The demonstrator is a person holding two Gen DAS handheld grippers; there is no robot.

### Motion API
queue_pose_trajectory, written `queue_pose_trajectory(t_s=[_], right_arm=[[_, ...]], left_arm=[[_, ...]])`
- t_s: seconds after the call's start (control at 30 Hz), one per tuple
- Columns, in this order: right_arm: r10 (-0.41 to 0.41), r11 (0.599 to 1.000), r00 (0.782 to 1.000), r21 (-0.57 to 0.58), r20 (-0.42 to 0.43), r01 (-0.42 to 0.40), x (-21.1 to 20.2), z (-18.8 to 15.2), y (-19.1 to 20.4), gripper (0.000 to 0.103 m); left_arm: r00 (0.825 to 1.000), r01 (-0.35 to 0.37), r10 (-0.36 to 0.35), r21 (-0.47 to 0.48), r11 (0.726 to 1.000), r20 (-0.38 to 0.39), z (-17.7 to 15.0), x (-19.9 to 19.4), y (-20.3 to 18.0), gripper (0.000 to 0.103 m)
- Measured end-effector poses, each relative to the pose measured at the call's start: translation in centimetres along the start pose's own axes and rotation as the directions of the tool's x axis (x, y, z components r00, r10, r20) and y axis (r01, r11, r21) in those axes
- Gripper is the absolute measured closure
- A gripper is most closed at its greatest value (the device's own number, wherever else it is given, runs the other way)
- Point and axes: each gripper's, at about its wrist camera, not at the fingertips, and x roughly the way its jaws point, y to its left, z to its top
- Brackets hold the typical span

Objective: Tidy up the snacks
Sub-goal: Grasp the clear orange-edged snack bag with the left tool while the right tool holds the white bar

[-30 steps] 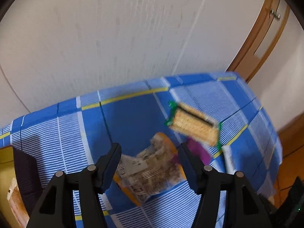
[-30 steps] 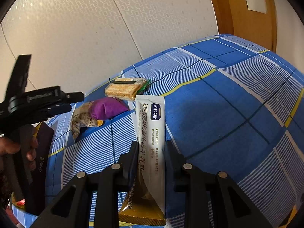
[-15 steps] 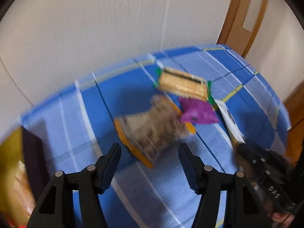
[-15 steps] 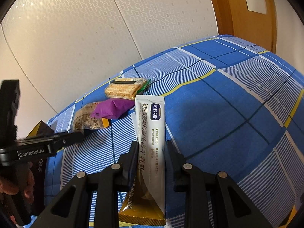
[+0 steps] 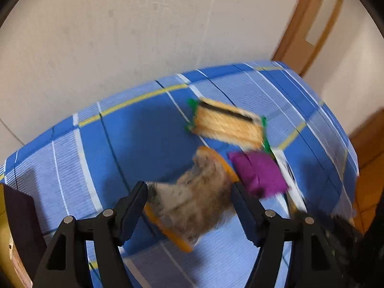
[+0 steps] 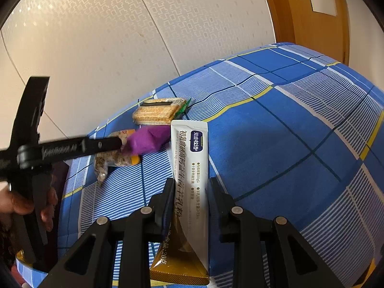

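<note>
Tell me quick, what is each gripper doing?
Left gripper: jaws opening wide around the brown snack bag, not gripping it.
Right gripper: shut on the white sachet.

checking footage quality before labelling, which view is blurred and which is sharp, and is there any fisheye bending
Left wrist view: motion-smeared; the crumpled snack bag, cracker pack and purple packet lack crisp edges. Right wrist view: sharp, print on the white sachet is crisp. Both views: fisheye bows the plaid cloth lines, dark corners.
</note>
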Motion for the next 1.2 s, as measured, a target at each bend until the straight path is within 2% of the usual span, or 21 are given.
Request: queue_pose_trajectory(t_s=[0.07,0.17,0.27,0.33,0.5,0.6,0.63,0.7,0.73,0.93,1.13,1.2], right_arm=[[0.000,1.000,1.000,0.002,0.000,0.000,-0.1,0.0,0.0,0.075],[-0.001,1.000,1.000,0.004,0.001,0.001,-0.1,0.0,0.0,0.075],[-0.009,1.000,1.000,-0.005,0.004,0.009,-0.1,-0.1,0.1,0.075],[-0.014,1.000,1.000,-0.011,0.006,0.015,-0.2,-0.2,0.3,0.075],[-0.015,1.000,1.000,-0.012,0.006,0.015,-0.2,-0.2,0.3,0.075],[-0.009,1.000,1.000,-0.008,0.005,0.009,-0.2,-0.2,0.3,0.075],[-0.008,1.000,1.000,-0.006,0.004,0.008,-0.2,-0.1,0.3,0.075],[-0.004,1.000,1.000,-0.001,0.003,0.004,-0.2,-0.1,0.2,0.075],[-0.002,1.000,1.000,0.002,0.003,0.002,-0.2,-0.1,0.1,0.075],[0.003,1.000,1.000,0.009,0.003,-0.003,-0.2,-0.1,0.0,0.075],[-0.013,1.000,1.000,-0.012,0.004,0.013,-0.1,-0.1,0.3,0.075],[-0.025,0.999,1.000,-0.030,0.005,0.026,-0.1,-0.2,0.6,0.075]], left_arm=[[1.000,0.023,-0.023,0.034,0.999,-0.018,-1.2,-0.4,-0.8,0.031],[0.999,0.010,-0.008,0.076,0.997,-0.031,-2.6,-0.9,-1.8,0.031],[0.998,-0.065,0.064,0.125,0.990,0.014,-2.7,-1.6,-2.5,0.031],[0.995,-0.091,0.084,0.149,0.985,0.050,-2.4,-2.3,-2.5,0.030],[0.995,-0.064,0.057,0.082,0.995,0.081,0.0,-2.3,-2.3,0.030],[1.000,-0.018,0.018,-0.002,1.000,-0.021,0.8,-0.5,-2.3,0.030],[0.996,-0.043,0.041,-0.027,0.999,-0.075,0.9,0.4,-2.4,0.029],[0.990,-0.118,0.115,-0.031,0.993,-0.082,1.1,1.1,-2.7,0.026],[0.989,-0.127,0.124,-0.031,0.991,-0.084,1.2,1.4,-2.9,0.026],[0.985,-0.171,0.171,0.007,0.985,-0.018,0.5,1.7,-3.9,0.024],[0.995,-0.101,0.101,-0.028,0.994,0.005,-0.9,-0.1,-2.6,0.037],[0.996,-0.090,0.091,-0.027,0.996,0.026,-1.5,-0.9,-2.4,0.044]])
